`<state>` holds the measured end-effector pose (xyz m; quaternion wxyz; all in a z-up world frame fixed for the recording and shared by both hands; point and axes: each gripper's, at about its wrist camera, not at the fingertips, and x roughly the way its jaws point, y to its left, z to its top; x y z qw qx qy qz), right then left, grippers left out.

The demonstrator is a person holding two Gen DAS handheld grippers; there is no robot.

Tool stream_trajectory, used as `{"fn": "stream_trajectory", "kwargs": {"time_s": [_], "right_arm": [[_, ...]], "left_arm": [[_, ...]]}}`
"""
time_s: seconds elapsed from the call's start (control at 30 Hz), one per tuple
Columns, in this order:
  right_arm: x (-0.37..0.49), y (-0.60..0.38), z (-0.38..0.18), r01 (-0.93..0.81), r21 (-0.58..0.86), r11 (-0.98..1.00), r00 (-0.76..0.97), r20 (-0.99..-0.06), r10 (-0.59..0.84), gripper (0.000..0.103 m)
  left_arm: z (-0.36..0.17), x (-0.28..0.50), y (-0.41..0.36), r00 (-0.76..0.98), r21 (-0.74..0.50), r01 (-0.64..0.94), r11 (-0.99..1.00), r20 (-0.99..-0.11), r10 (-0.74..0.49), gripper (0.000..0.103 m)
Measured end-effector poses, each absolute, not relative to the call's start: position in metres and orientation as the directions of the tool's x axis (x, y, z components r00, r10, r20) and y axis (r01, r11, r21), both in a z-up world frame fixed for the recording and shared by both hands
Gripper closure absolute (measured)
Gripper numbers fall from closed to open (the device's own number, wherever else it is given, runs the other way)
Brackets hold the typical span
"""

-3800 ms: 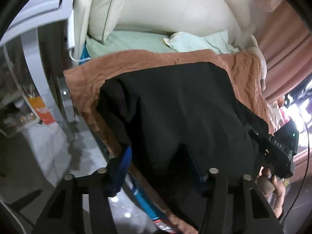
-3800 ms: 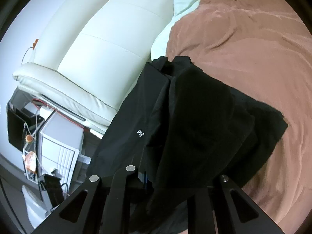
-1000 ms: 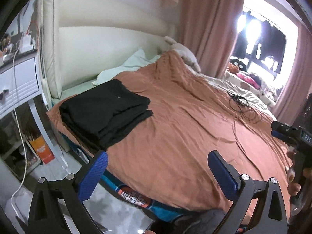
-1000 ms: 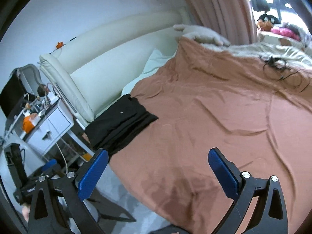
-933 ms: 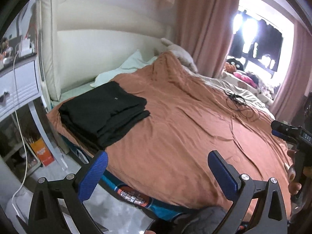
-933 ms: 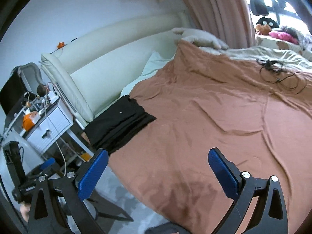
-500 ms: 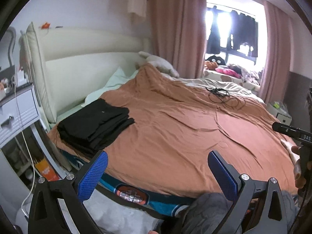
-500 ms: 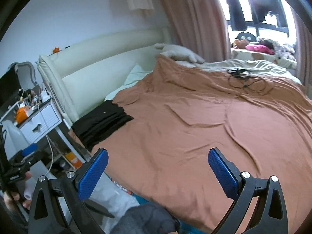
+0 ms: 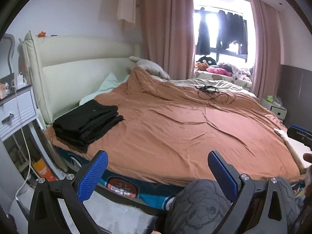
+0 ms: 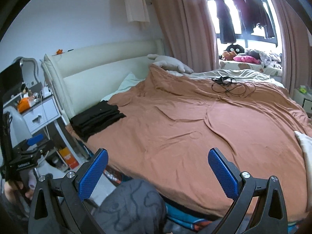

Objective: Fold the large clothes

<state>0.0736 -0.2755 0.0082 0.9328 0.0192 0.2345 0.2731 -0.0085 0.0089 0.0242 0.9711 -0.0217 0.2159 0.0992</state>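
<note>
At left of centre in both views, on the bed (image 9: pixel 175 128) corner by the headboard: one black stack (image 9: pixel 87 122), folded flat and squared. I judge that item done. My left gripper (image 9: pixel 157 173) and right gripper (image 10: pixel 157 172): jaws wide apart, empty, well back from the stack. No unfolded garment on the brown cover; nothing left that I can see.
</note>
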Motion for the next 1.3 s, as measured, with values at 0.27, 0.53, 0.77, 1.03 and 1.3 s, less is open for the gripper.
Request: {"fn": "stream_trajectory", "kwargs": {"time_s": [0.27,0.53,0.77,1.03,1.3], "right_arm": [[0.063,-0.293,-0.002,-0.488,0.191,0.852,0.746,-0.416,0.520,0.000],[0.068,-0.293,-0.011,-0.474,0.196,0.858,0.750,-0.421,0.510,0.000],[0.074,-0.288,-0.015,-0.476,0.202,0.856,0.741,-0.431,0.514,0.000],[0.080,-0.287,-0.029,-0.465,0.215,0.859,0.728,-0.460,0.509,0.000],[0.081,-0.285,-0.030,-0.473,0.224,0.852,0.719,-0.461,0.520,0.000]], "left_arm": [[0.013,-0.009,-0.015,0.884,0.091,-0.179,0.980,-0.423,0.201,0.001],[0.007,-0.002,-0.024,0.883,0.093,-0.154,0.984,-0.433,0.179,0.001],[0.007,0.002,-0.026,0.889,0.073,-0.155,0.985,-0.425,0.172,0.001],[0.006,0.000,-0.027,0.898,0.066,-0.148,0.987,-0.409,0.163,0.000],[0.006,0.000,-0.024,0.897,0.053,-0.157,0.986,-0.410,0.165,0.001]]}}
